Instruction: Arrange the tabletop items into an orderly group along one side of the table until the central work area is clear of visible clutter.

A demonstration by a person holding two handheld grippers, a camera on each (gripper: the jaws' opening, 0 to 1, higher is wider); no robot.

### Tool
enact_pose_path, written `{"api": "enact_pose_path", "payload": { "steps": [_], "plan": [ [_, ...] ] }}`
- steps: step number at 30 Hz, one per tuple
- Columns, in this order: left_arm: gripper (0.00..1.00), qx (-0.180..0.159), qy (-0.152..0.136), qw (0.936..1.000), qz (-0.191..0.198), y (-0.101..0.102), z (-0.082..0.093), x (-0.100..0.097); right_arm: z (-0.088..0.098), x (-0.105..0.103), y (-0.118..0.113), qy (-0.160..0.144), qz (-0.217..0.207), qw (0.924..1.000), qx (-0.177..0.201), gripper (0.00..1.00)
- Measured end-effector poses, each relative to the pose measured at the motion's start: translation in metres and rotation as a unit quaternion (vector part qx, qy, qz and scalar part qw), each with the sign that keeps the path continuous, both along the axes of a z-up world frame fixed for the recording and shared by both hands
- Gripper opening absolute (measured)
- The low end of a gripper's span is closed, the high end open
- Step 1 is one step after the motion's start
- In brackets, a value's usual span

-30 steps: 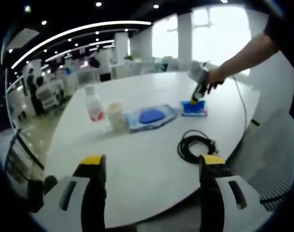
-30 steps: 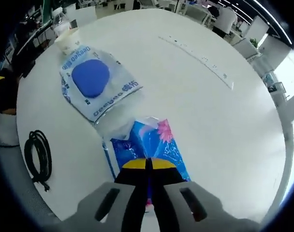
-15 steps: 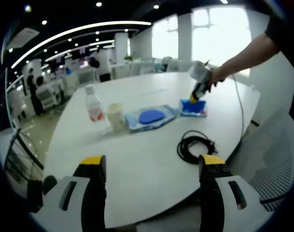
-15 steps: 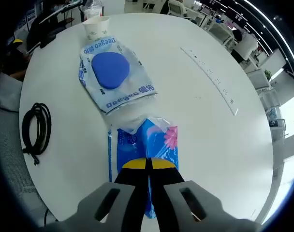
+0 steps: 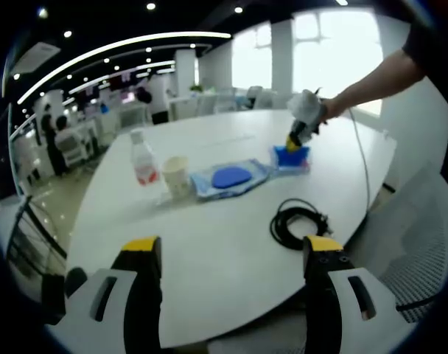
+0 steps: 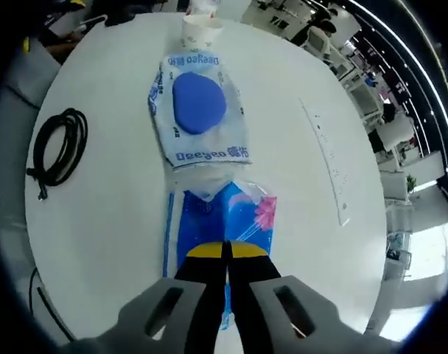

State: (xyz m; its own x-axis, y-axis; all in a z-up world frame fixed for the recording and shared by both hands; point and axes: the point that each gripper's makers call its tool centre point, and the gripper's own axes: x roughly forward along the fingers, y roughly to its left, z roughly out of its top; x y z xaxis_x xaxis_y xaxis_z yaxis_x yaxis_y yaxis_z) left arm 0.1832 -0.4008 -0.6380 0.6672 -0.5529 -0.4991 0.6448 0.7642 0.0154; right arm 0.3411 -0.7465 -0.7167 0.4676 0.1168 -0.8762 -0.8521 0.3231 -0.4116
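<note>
In the left gripper view, the left gripper [image 5: 231, 254] is hovering over the near edge of the white table [image 5: 209, 228], its two yellow-tipped jaws standing wide apart with nothing between them. Just beyond its right jaw, a coiled black cable [image 5: 298, 221] is lying on the tabletop. Farther in, a row of items is sitting across the table: a clear plastic bottle [image 5: 143, 158] with a red label at the left, a paper cup [image 5: 175, 176] just beside it, then a flat wet-wipes pack [image 5: 231, 178] with a blue oval lid, and at the right a blue tissue pack [image 5: 290, 157]. The right gripper [image 5: 301, 131], held by a person's outstretched arm [image 5: 379, 77], is reaching in from the right and meeting the tissue pack's near end. In the right gripper view, the right gripper [image 6: 225, 254] is pinching the blue tissue pack [image 6: 217, 228], its jaws pressed nearly together on the pack's end. The pack's far end is touching or slightly overlapping the clear edge of the wet-wipes pack [image 6: 198, 110]. Beyond that pack, the paper cup [image 6: 200, 29] is standing at its far end. Off to the left, the black cable [image 6: 58, 147] is lying well apart from the packs. Behind the table, office desks and chairs are showing under ceiling lights.
</note>
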Motion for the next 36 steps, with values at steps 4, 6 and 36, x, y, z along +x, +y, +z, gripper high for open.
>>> {"api": "enact_pose_path", "payload": {
  "steps": [4,6,36],
  "plan": [
    [0.76,0.001,0.001,1.0000,0.001,0.000,0.000,0.000,0.001,0.003,0.000,-0.008,0.021,0.9996,-0.015,0.00],
    [0.76,0.001,0.001,1.0000,0.001,0.000,0.000,0.000,0.001,0.005,0.000,-0.014,0.037,0.9989,-0.026,0.00],
    [0.76,0.006,0.012,0.9998,0.012,0.003,-0.004,0.001,-0.030,0.016,0.009,-0.014,0.106,0.9930,-0.051,0.00]
  ]
}}
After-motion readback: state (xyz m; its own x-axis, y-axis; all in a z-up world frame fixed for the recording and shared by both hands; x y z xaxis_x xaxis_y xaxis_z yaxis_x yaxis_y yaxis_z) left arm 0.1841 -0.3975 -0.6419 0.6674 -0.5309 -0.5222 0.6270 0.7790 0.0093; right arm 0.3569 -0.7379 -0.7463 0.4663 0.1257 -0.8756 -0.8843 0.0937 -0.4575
